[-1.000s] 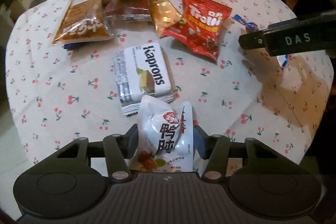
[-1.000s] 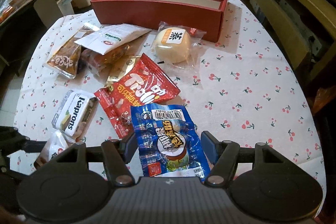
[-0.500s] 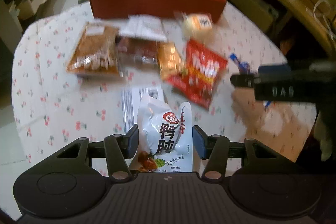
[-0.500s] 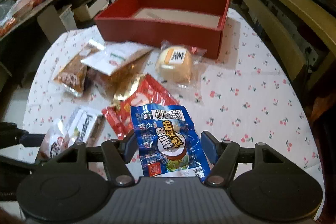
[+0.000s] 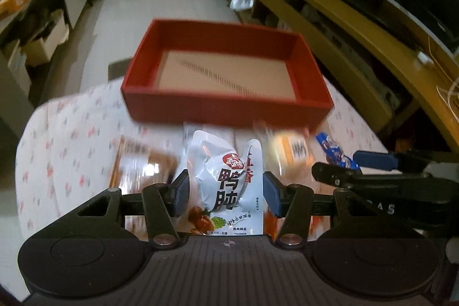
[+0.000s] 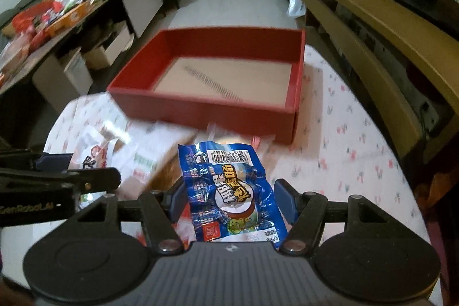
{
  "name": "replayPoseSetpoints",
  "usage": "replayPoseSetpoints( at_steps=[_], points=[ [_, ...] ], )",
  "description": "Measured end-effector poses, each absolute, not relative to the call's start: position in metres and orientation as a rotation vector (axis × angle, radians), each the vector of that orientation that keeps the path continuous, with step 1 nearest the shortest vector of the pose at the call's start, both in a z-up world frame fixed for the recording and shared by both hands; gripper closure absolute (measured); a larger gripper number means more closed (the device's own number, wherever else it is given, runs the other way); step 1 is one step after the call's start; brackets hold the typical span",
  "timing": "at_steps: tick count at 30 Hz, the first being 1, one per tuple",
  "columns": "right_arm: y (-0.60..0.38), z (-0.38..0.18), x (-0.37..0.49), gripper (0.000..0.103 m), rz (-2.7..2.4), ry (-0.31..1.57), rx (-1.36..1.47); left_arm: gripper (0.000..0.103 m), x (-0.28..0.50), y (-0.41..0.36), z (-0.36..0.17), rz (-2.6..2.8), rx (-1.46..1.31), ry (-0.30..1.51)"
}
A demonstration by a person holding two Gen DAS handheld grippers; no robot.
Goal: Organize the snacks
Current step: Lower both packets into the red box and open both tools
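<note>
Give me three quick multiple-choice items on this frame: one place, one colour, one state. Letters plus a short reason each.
1. Where is the red box relative to the loose snacks on the table?
A. beyond them, at the far end
B. under them
C. on the floor

2. What colour is the packet in the right gripper?
A. green
B. blue
C. black

3. What is inside the red box?
A. several packets
B. one packet
C. nothing, bare floor

Answers:
1 A: the box sits past the snack pile on the cherry-print cloth.
2 B: blue wrapper with a barcode.
3 C: only its tan floor shows; the left gripper holds a white packet short of it.
</note>
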State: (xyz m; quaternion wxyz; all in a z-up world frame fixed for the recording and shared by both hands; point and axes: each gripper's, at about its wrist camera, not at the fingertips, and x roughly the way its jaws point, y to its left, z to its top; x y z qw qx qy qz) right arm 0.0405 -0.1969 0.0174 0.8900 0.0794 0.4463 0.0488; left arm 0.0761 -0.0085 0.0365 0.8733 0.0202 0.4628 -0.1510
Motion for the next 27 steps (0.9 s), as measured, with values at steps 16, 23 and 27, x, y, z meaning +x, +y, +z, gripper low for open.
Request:
replayPoseSetpoints(
  at_steps=[16,23,27],
  points=[
    [-0.211,-0.007,0.167,0.033,0.088,0.919,0.177,0.042,0.203,-0.038,0.021,-0.261,0.068,0.929],
    [-0.207,-0.026,0.188,0.034,0.139,0.931,0.204,0.039,0.227,-0.033,-0.008,-0.225,0.06,0.986],
    [-0.21,-0.021,0.187,0.034,0.122,0.901,0.216,0.027,0.226,-0.033,-0.008,-0.203,0.076,0.98]
  ],
)
